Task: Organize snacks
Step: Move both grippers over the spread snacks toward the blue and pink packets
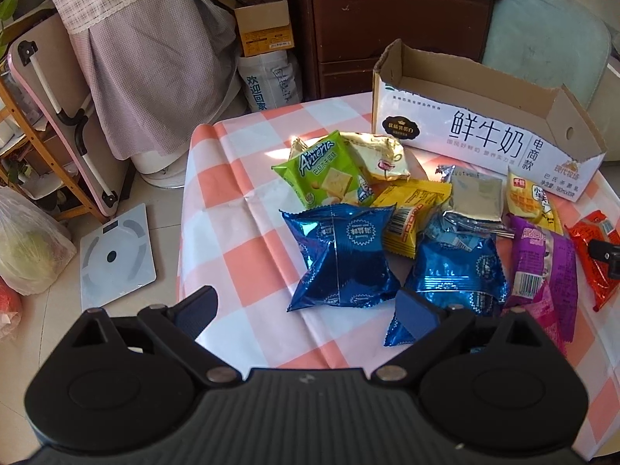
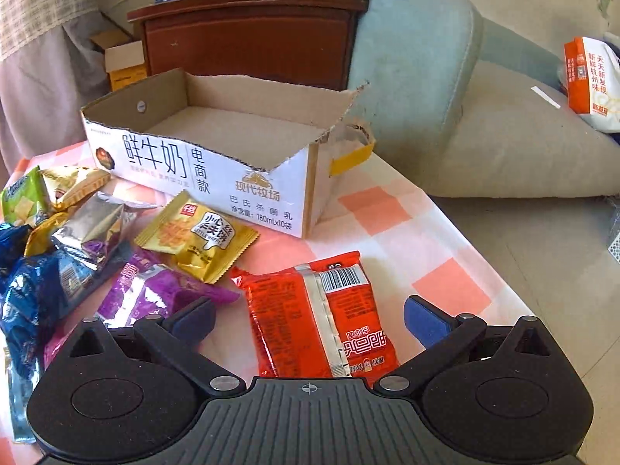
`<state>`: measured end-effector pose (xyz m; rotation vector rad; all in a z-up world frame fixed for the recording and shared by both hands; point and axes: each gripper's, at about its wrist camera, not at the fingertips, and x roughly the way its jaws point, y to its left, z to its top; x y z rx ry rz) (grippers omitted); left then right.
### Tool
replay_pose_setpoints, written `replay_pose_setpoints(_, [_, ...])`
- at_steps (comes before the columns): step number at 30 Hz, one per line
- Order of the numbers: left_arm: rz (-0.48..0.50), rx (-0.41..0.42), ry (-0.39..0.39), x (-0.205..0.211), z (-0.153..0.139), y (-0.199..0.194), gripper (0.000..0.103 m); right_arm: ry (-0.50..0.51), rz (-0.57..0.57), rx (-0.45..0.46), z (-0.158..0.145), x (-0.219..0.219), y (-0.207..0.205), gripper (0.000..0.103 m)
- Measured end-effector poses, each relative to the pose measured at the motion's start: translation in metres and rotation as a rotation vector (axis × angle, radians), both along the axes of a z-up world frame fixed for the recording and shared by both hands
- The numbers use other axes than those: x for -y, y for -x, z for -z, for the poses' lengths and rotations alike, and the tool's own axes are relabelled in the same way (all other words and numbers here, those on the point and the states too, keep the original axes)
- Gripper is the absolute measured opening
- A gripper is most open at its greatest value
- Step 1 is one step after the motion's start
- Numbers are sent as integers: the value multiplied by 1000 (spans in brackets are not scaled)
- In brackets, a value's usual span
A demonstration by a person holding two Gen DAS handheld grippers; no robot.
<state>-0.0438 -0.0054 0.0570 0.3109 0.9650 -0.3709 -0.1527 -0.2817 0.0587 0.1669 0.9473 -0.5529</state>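
Several snack packets lie in a pile on a pink-and-white checked tablecloth. In the left wrist view my left gripper is open and empty, just short of a blue foil packet; a second blue packet lies by its right finger. A cut-down white milk carton box stands empty behind the pile. In the right wrist view my right gripper is open, with a red packet lying between its fingers on the table. The box is ahead of it.
Green, gold, yellow, silver and purple packets lie in the pile. A dark wooden cabinet and a pale cushioned sofa stand behind the table. A bathroom scale lies on the floor at left.
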Motion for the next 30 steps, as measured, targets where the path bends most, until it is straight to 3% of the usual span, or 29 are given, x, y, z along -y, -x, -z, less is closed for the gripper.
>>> replay_pose_setpoints(6, [21,12,4,10,1,3,98,-103,9,-45,22,9,-7,103])
replay_pose_setpoints(14, [26,2,-14,16,6,4,98,-154,-112,-50,17,-27,-11,103])
replay_pose_setpoints(24, [40,-12,-48,21,14,7,98,-108,-122,-59,-4,-65,-18,103])
replay_pose_setpoints(30, [48,-5,-63,23,15,9,98,-35,-81,34,-34,-83,-14,103])
